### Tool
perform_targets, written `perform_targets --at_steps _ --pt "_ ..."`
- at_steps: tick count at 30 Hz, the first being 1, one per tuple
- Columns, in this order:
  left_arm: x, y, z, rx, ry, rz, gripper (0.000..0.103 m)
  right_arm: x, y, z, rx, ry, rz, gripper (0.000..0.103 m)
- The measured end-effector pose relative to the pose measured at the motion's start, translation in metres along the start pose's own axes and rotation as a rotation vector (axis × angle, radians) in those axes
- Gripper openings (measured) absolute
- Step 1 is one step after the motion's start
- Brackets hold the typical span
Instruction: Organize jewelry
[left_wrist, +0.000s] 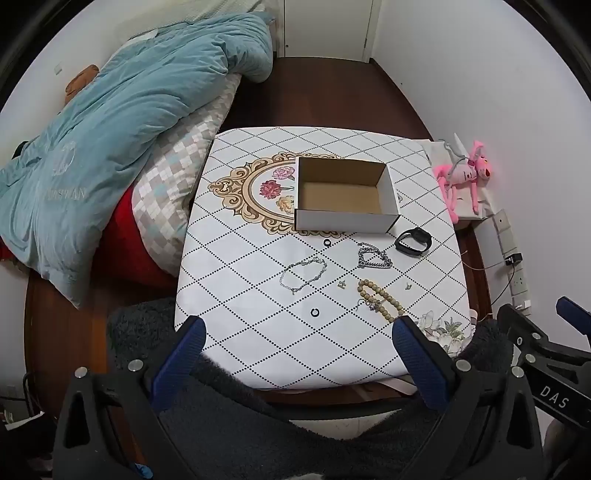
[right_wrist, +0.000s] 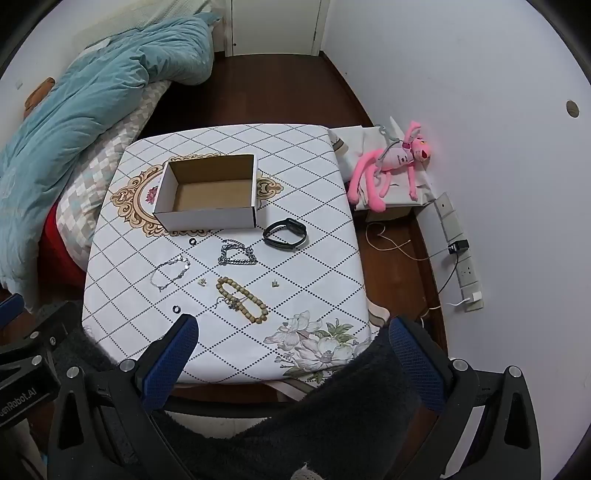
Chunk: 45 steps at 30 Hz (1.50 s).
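Both sets of jaws wide open, empty. Risk: thin chain (right_wrist: 170, 272) and tiny, hard-to-resolve charms (right_wrist: 274, 283) near the box (right_wrist: 207, 218) could slip the pads or snag the bead bracelet (right_wrist: 242, 300).

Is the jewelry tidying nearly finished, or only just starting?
Just starting. Done: nothing, the cardboard box is empty. In hand: nothing, the left tongs and right tongs hover open. Left: black band, chain bracelets, bead bracelet, thin chain, rings and small pieces on the table.
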<state>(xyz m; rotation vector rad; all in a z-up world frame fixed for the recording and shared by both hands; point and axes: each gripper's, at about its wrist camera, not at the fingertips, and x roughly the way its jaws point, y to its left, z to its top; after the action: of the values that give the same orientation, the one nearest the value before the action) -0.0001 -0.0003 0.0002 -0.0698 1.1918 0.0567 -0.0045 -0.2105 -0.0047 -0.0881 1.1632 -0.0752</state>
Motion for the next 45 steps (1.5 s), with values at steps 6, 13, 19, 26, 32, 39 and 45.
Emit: perform_targets --at_steps 6,13,19,26,32,39,45 --pt "0.001 -0.003 0.000 -0.001 -0.006 0.001 0.103 -0.001 -0.001 0.000 -0.003 0.002 -0.002 0.103" --pt "0.000 0.000 0.000 0.000 0.002 -0.008 0.103 -0.003 -0.001 0.000 0.000 0.003 -0.003 0.103" --pt "0.000 -0.001 0.000 0.000 0.000 -0.009 0.103 -0.004 0.000 0.000 0.000 0.002 -0.004 0.103" --pt "-0.005 -0.005 0.001 0.001 -0.003 -0.014 0.103 -0.006 0.001 0.000 0.001 -0.001 -0.004 0.103" --pt "-0.006 -0.005 0.004 0.007 -0.004 -0.013 0.103 -0.010 -0.003 0.004 0.001 -0.004 -0.006 0.103" --pt "-0.006 -0.005 0.003 0.005 -0.005 -0.015 0.103 -0.012 -0.003 0.004 0.001 -0.005 -0.006 0.103" --pt "-0.007 -0.007 0.003 0.007 -0.005 -0.015 0.103 -0.013 -0.004 0.004 0.001 -0.007 -0.005 0.103"
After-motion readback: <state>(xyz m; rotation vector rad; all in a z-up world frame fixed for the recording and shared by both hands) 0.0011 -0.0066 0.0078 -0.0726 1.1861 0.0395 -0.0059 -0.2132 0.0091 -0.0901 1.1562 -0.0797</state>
